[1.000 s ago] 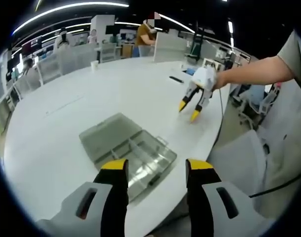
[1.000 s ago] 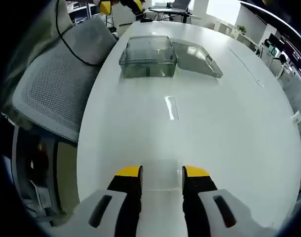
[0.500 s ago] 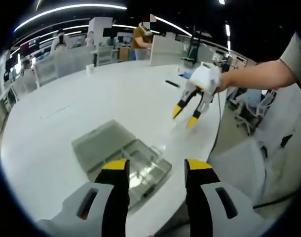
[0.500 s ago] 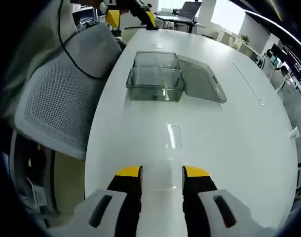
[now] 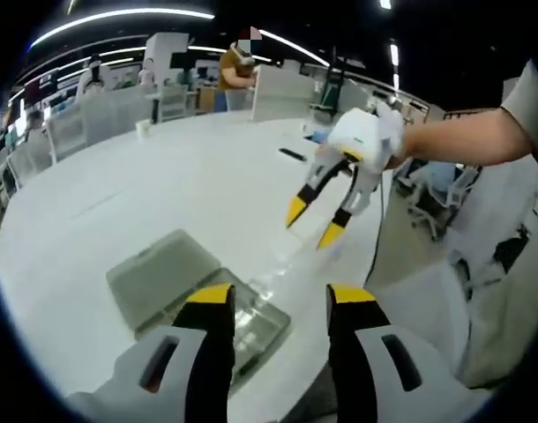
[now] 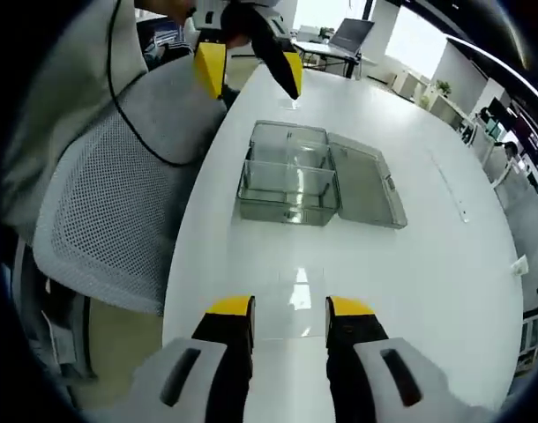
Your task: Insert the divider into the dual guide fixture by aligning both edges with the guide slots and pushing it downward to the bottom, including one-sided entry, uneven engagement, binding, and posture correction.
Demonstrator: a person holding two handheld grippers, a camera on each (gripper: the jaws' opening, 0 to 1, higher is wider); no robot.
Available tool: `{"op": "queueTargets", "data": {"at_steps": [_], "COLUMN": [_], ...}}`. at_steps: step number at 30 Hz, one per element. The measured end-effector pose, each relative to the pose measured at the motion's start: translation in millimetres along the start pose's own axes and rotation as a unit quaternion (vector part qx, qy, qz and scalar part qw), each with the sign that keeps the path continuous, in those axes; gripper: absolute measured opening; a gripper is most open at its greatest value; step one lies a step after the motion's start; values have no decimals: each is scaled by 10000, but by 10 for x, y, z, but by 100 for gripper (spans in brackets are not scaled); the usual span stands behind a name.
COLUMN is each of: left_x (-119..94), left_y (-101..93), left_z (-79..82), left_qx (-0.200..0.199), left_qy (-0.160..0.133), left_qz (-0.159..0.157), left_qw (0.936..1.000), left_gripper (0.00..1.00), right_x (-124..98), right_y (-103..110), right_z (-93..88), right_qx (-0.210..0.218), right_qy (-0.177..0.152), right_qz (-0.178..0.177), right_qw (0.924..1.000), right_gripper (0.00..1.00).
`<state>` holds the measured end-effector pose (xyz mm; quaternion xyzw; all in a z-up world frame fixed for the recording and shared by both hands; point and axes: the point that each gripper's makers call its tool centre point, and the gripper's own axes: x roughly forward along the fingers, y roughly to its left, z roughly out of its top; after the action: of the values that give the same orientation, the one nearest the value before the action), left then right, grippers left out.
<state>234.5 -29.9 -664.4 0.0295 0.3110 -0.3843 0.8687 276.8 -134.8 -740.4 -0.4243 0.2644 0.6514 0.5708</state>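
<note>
1. My left tongs (image 5: 276, 304) hang over the near edge of the white table (image 5: 163, 185), spread apart with nothing between them.
2. Just beyond their tips sits the clear plastic box (image 5: 251, 322), the guide fixture, with its lid (image 5: 159, 273) swung open and lying flat on the table beside it.
3. In the right gripper view that same clear plastic box (image 6: 291, 176) stands ahead of my right tongs (image 6: 289, 308), well apart from them, its lid (image 6: 366, 185) flat on the table (image 6: 428, 264) to one side.
4. My right tongs are spread too, gripping nothing; a clear flat sheet (image 6: 295, 300), seemingly the divider, lies on the table just ahead of the tips.
5. From the left gripper view, my right tongs (image 5: 311, 222) point down toward the table with their yellow tips apart.
6. A grey mesh chair (image 6: 110, 229) sits at the table edge.
7. A person (image 5: 234, 66) stands far off.
</note>
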Motion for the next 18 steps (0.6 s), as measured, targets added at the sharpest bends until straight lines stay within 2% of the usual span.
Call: {"op": "queueTargets", "data": {"at_steps": [18], "left_x": [17], "left_y": [-47], "left_z": [46], "left_qx": [-133], "left_qy": [-76], "left_qz": [-82], "left_qw": [9998], "left_gripper": [36], "right_x": [-16], "right_y": [27], "right_z": [430], "right_qx": [-208], "right_qy": [-236], "right_qz": [-125], "right_qw": [9994], "right_gripper": [27]}}
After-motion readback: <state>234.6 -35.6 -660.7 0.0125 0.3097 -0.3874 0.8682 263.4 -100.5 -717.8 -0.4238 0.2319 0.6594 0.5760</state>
